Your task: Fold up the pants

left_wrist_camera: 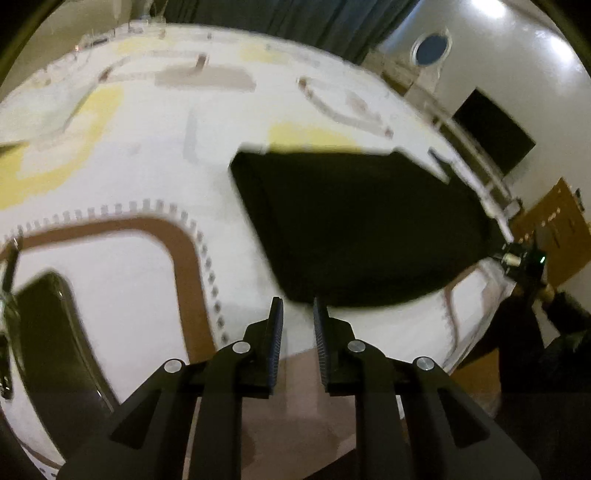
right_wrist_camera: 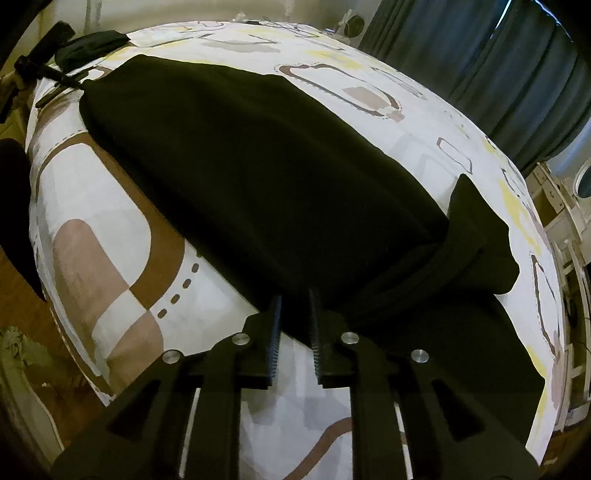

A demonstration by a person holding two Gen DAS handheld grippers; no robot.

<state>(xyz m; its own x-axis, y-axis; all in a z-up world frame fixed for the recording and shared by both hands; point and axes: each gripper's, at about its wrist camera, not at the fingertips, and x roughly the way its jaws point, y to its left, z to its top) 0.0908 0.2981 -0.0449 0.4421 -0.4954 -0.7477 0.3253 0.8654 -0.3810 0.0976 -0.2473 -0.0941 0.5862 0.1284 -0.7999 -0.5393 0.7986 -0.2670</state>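
- Left wrist view: the pants (left_wrist_camera: 354, 225) lie on the bed (left_wrist_camera: 155, 155) as a flat black slab, ahead and to the right of the left gripper (left_wrist_camera: 298, 308).
- Their far edge runs straight, their left edge slants down toward the gripper, and the near edge curves close to the bed's rim.
- The picture is blurred, so no seams or creases show in the cloth.
- The left fingers (left_wrist_camera: 277, 325) stand apart with nothing between them; their tips sit just short of the pants' near edge, over the bed's edge.
- The bedcover is white with brown, beige and yellow shapes.
- A curtain (left_wrist_camera: 258, 14) hangs behind the bed.
- Right wrist view: the pants (right_wrist_camera: 258, 177) stretch as a long black band across the bed (right_wrist_camera: 110, 236), from the far left corner down to the right gripper (right_wrist_camera: 295, 295).
- The cloth lies smooth along the length; at the near right it bunches into gathered folds, with one flap (right_wrist_camera: 480, 236) turned up.
- The right fingers (right_wrist_camera: 275, 321) stand apart, their tips at the pants' near edge; I cannot tell whether cloth lies between them.
- The left gripper (right_wrist_camera: 40, 70) shows at the pants' far end.
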